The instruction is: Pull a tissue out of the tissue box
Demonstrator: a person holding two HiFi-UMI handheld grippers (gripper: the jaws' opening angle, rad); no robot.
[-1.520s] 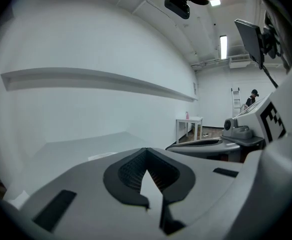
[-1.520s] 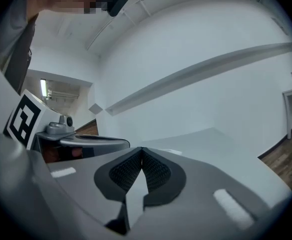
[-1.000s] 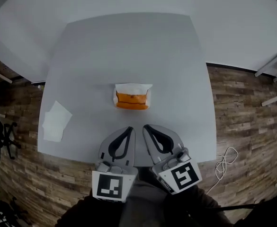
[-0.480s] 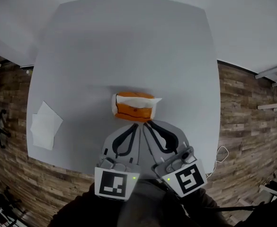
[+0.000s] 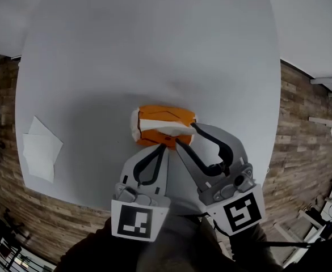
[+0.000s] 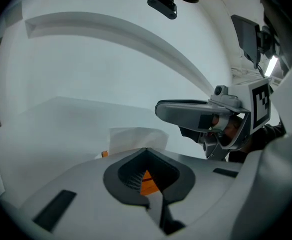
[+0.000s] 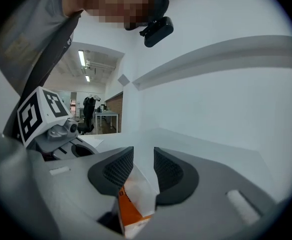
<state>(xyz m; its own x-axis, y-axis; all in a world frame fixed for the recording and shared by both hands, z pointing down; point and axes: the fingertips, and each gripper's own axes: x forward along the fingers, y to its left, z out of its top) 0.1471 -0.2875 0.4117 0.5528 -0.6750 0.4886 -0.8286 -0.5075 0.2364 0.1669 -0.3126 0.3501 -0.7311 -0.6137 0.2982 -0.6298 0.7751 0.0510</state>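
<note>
Surface: grey table [image 5: 154,50], loose white sheet [image 5: 41,150] at its left edge.
Tissue box [image 5: 167,113]: mid-table, tissue [image 5: 161,125] protruding.
Left gripper [image 5: 163,148]: clenched, empty, at the box's near side — probably steadying.
Right gripper [image 5: 185,133]: jaws parted astride the tissue — poised to pinch.

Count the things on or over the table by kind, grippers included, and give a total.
Tissue box: 1
Pile of loose tissues: 1
Grippers: 2, the left gripper and the right gripper
Total: 4
</note>
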